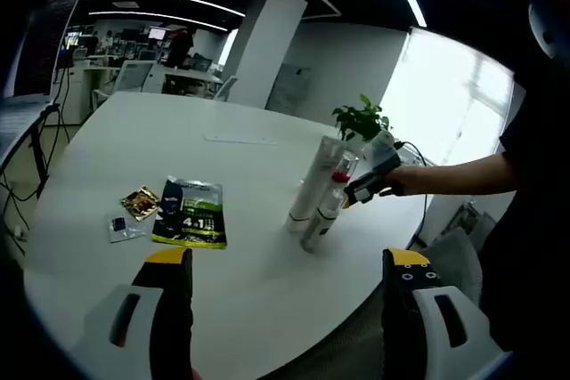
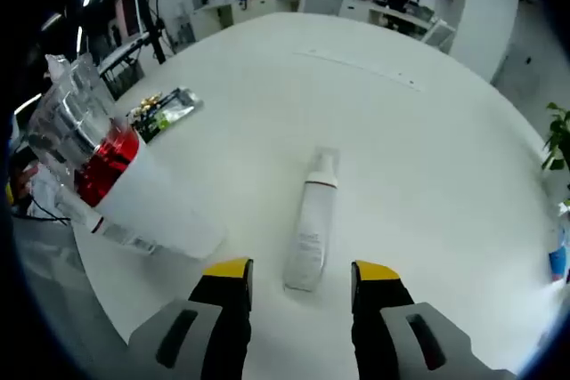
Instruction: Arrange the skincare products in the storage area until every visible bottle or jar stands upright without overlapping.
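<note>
The tube (image 2: 312, 224) lies flat on the counter (image 2: 427, 149) beside the pump bottle (image 2: 116, 175). Likely light, smooth, squashy: grip mid-body. Both grippers' fingers (image 2: 227, 295) gape empty.

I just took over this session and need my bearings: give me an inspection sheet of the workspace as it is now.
Surface: white table, round-edged.
Job's things: white tube and red-collared bottle upright, close together.
Clutter: dark packet, small sachets.
Grippers: left tool open, holding nothing; right tool open, tube between its jaws, not gripped.
Cables: hanging from a stand at the far left.
Surroundings: potted plant, bright window, office desks.
</note>
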Tool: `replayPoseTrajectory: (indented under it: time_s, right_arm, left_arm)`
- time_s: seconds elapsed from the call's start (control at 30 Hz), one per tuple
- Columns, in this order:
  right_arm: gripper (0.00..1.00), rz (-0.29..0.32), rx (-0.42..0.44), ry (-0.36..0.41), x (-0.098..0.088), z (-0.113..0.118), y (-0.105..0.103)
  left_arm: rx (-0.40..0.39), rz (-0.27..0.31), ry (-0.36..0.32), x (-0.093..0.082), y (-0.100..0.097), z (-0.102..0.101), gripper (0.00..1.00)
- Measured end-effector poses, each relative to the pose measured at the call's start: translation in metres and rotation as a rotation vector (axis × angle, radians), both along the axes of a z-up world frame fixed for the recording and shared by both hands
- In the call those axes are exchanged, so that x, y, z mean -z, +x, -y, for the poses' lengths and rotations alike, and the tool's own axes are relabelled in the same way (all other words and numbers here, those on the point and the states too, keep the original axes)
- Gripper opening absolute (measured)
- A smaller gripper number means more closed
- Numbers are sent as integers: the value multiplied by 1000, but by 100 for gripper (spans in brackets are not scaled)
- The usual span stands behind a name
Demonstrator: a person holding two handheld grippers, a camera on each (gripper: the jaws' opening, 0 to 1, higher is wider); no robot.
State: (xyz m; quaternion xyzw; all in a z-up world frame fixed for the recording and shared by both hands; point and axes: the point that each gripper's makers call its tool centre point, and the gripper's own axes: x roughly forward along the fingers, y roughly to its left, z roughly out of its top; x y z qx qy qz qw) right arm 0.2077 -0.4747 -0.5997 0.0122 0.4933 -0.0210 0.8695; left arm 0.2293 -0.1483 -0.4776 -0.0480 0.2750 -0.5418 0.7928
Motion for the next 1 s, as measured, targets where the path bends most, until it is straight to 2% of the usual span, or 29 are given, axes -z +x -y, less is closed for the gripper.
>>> replayPoseTrajectory:
  time_s: [0.17,0.37,0.43,0.5,0.6,0.73,0.8,0.87,1.0]
  right_arm:
    - [33,-38,-3,-34,11,6,8]
    - [25,-54,-14,-49,13,4,8]
    - [25,-65,-14,-51,14,4,7]
    - [27,-82,-50,-69,17,5,8]
    - [23,-89,-73,-58,22,2,9]
    - [21,-77,-76,-49,20,-1,8]
    - [15,-61,-60,-52,20,6,8]
    - [13,-28,2,-3,20,7,9]
    - [12,-38,-14,-10,19,8,8]
  left_arm:
    - [-8,-3,-5,0,1,0,80]
    - [-17,-10,-4,4,1,-4,79]
    - [-19,-15,0,5,1,-4,79]
    - [-20,-16,-1,7,2,-4,79]
    - [-17,-17,-4,8,3,-3,78]
    - [-11,-16,-2,9,5,-2,78]
    - [-11,-16,-7,8,5,-1,77]
    - [-10,-17,-8,8,4,-1,77]
    - [-4,-18,-6,8,2,1,76]
